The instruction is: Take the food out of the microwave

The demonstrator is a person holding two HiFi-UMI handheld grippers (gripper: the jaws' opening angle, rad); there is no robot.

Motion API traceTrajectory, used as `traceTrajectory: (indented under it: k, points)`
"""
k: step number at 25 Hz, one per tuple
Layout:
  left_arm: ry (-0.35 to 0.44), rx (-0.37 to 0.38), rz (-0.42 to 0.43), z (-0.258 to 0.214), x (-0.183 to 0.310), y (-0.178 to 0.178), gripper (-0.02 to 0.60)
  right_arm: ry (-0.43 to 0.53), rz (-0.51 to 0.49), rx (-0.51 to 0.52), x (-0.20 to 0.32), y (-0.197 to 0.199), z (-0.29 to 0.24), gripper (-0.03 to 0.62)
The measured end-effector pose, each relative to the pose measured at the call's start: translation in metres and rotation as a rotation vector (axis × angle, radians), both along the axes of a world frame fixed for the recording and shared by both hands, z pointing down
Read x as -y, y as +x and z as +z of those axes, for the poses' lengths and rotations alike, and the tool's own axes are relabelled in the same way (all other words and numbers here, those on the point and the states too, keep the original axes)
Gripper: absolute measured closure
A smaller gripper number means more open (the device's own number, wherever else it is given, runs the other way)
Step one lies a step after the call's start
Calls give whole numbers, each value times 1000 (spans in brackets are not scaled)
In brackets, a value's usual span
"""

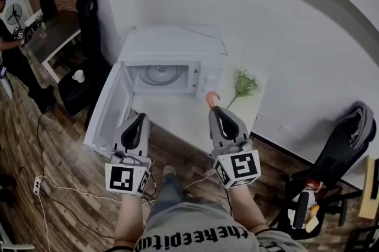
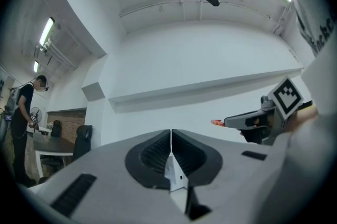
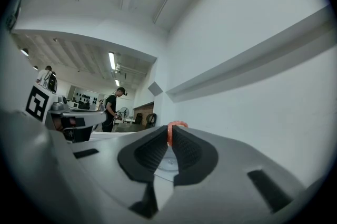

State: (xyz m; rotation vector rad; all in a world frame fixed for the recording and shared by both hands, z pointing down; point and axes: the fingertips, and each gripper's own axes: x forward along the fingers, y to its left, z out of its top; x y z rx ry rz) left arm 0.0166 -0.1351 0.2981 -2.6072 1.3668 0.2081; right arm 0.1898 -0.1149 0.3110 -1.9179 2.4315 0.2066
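The white microwave (image 1: 201,76) stands on a white table (image 1: 177,120) with its door (image 1: 109,108) swung open to the left; its glass turntable (image 1: 159,74) is bare. My right gripper (image 1: 215,109) is held in front of the microwave, shut on a small curled orange-pink piece of food (image 1: 211,98). The right gripper view shows that food (image 3: 172,132) pinched between the pads. My left gripper (image 1: 141,117) hovers by the open door, shut with nothing in it, its jaws (image 2: 170,136) pressed together. The left gripper view also catches the right gripper (image 2: 247,122) with the food (image 2: 216,123) at its tip.
A small green plant (image 1: 244,85) sits on the table right of the microwave. A black chair (image 1: 343,138) stands at the right, another (image 1: 89,25) at the left. A cup (image 1: 78,75) rests on a dark stool. A person (image 1: 12,37) stands far left. Cables (image 1: 41,179) cross the wood floor.
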Motion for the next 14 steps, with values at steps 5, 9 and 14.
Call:
traceTrajectory:
  k: [5, 9, 14]
  points:
    - [-8, 4, 0, 3, 0, -2, 571, 0, 3, 8, 0, -2, 2, 568]
    - [-13, 4, -2, 5, 0, -5, 572, 2, 3, 8, 0, -5, 1, 568]
    - [-18, 5, -6, 8, 2, -9, 571, 7, 5, 10, 2, -7, 2, 568]
